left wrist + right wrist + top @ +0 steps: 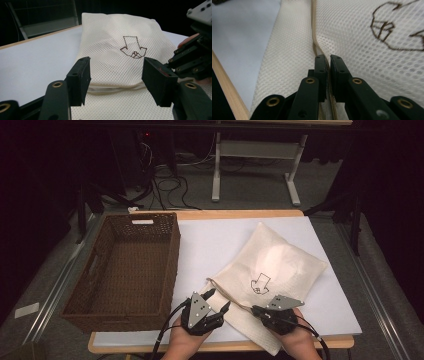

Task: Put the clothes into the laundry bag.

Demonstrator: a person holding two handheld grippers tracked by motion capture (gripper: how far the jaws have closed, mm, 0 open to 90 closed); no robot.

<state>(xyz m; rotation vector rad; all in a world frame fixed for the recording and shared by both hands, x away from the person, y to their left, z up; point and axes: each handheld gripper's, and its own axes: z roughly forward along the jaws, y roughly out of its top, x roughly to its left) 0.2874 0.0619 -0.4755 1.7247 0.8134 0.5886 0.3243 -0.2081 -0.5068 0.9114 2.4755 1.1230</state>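
Observation:
A cream mesh bag [282,257] with a brown arrow drawing lies on the white table, its open end toward me. My right gripper [256,310] is at that near end, and in the right gripper view the jaws [328,60] are shut on the bag's tan edge band [313,32]. My left gripper [220,299] sits just left of it. In the left gripper view it stands open [116,75], with the bag [112,32] straight ahead and its folded near edge between the pads, untouched. The right gripper [186,58] shows at that view's right edge.
A brown wicker basket [173,255] stands on the left part of the table with nothing in it. The white table top [210,237] has a wooden front edge [150,349] just below my hands. Cables and a table frame [255,150] lie on the floor behind.

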